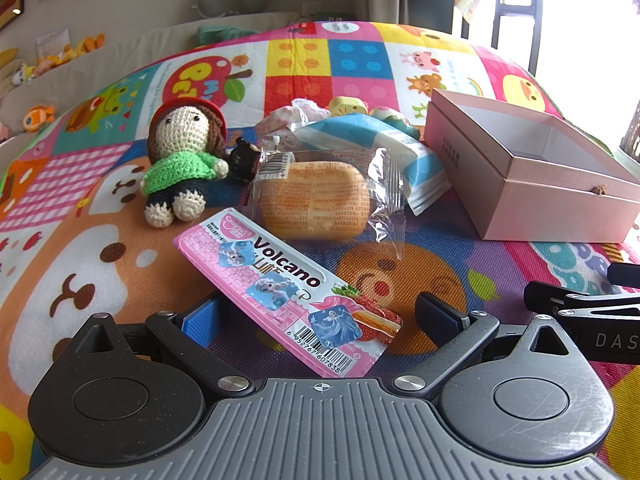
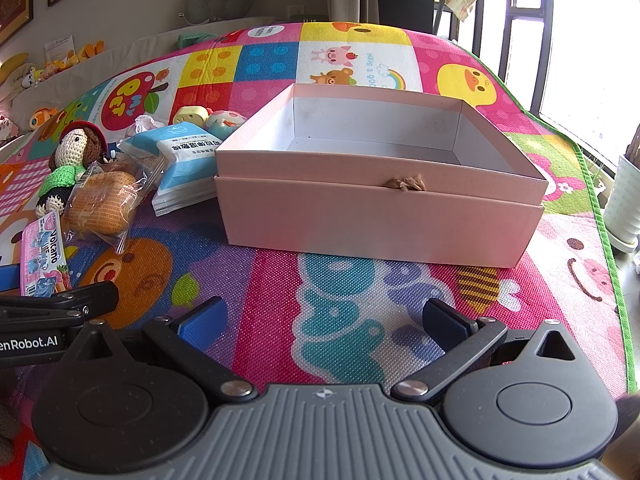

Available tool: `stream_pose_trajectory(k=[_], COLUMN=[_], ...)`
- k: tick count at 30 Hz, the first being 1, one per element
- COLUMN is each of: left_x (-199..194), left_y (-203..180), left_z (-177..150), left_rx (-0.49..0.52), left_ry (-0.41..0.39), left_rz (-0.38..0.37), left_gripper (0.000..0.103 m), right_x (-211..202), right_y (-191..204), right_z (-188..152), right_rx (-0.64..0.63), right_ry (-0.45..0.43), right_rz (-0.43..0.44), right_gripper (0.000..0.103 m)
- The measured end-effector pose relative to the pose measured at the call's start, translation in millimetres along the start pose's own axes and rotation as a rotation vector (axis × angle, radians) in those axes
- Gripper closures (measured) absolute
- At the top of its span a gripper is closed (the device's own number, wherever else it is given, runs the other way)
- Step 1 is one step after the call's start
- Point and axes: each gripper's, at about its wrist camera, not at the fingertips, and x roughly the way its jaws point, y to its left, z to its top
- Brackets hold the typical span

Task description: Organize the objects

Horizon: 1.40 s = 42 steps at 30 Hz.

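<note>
Nearest of all, the left gripper [image 1: 318,318] hung low over the bright play mat [image 1: 100,216], tilted downward, its jaws spread as wide as they go and gripping nothing. The pink Volcano snack pack [image 1: 286,290] lay flat on the mat right in that gap. Its long axis ran on a slant, from far-left to near-right, so the barcode end sat between the fingers while the rest stretched away to the left. By my reckoning the claw would have had to close across the narrow width, perhaps with a slight twist to square up.

The right gripper [image 2: 324,322] was likewise wide open and empty, over bare mat, with the pack well off to its left. The left hand was plainly the nearer one.

Just past the pack lay a wrapped bread bun [image 1: 316,200], with a crochet doll [image 1: 180,160] to its left and a blue-and-white packet [image 1: 400,148] behind it.

Farther right stood the open pink box [image 2: 380,208], empty inside, straight ahead of the right gripper and the likely place for everything.
</note>
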Motion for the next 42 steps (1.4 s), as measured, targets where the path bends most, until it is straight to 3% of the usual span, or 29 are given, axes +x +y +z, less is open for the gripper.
stream_pose_trajectory(k=[24,30,35,38,42], left_x=[0,-28,-43,-24,2], left_y=[-2,11,39,46,36], left_z=[1,-8,7,22,25], left_rx=[0.003,-0.064,-0.226,-0.261,-0.165], left_ry=[0.002,0.009,-0.08,-0.02,0.04], left_rz=[0.001,-0.05,0.018,0.012,0.026], left_gripper=[0.001,0.002,0.002,0.002,0.003], right_x=[0,2,-1,-1,-2], right_y=[1,-1,-2,-3,-6], right_z=[0,1,1,0,1], right_rx=[0.0,0.01,0.001,0.003,-0.016], right_ry=[0.0,-0.003,0.001,0.001,0.012], right_rz=[-0.001,0.018,0.012,0.014,0.036], right_gripper=[0.0,0.0,0.0,0.0,0.0])
